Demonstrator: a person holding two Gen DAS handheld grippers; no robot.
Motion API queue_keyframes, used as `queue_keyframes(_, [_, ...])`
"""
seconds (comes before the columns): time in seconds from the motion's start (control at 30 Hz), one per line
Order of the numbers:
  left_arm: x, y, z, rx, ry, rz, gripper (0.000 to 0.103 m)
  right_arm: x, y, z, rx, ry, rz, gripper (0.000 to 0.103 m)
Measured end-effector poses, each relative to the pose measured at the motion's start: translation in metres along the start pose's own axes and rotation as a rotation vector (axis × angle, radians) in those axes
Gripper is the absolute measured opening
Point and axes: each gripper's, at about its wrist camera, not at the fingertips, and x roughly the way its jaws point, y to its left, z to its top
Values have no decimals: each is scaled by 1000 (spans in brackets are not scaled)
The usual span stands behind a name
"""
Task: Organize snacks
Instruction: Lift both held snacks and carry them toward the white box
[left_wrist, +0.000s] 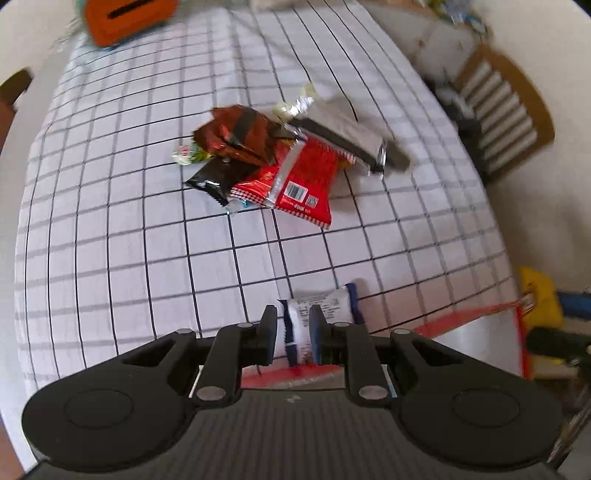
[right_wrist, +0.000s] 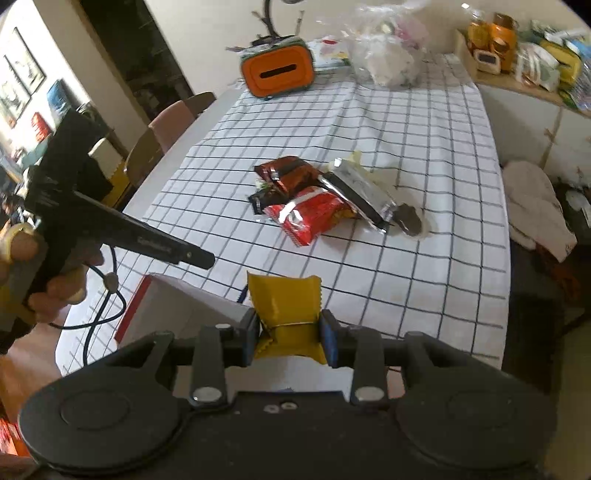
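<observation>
Left wrist view: our left gripper (left_wrist: 293, 334) is clamped narrow on a white snack packet with blue edges (left_wrist: 320, 314), pads pressing both sides, held above the checked tablecloth (left_wrist: 122, 229). Below the fingers we see the near edge of a red-and-white box (left_wrist: 476, 325). Further out on the cloth sits the snack pile: red packet with barcode (left_wrist: 295, 181), brown crumpled wrapper (left_wrist: 240, 133), black packet (left_wrist: 216, 177), silver packet (left_wrist: 347, 129), all touching or overlapping. A small green-and-white sweet (left_wrist: 186, 153) lies just beside the brown wrapper. Orange box with a slot (left_wrist: 125, 18) at the far end, blurred. Wooden chair (left_wrist: 506, 110) off to the right.

Right wrist view: our right gripper (right_wrist: 288, 338) pinches a yellow snack packet (right_wrist: 286, 306), creased where the pads bite. Same pile mid-table, red packet (right_wrist: 314, 214) nearest, silver packet (right_wrist: 354, 188) to its right, a dark round item (right_wrist: 410, 219) just beside that. Left side: a hand (right_wrist: 44, 280) holding the other black gripper handle, the red-and-white box (right_wrist: 177, 306) under it. Orange box (right_wrist: 277, 72) and a clear plastic bag (right_wrist: 391, 55) at the far end
</observation>
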Motion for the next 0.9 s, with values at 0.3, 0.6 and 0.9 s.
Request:
queue_keyframes(0.3, [59,-8,44,202,213,-60,43,21,-15,-3,97,28,-37,34])
queue_keyframes(0.6, [110,-28,51,184,411,-28,75,33,-21,12,168,7,-55,34])
queue_keyframes(0.9, [133,-27,55,-73,528,64,76,39,-26,18,182,-13,-51,34])
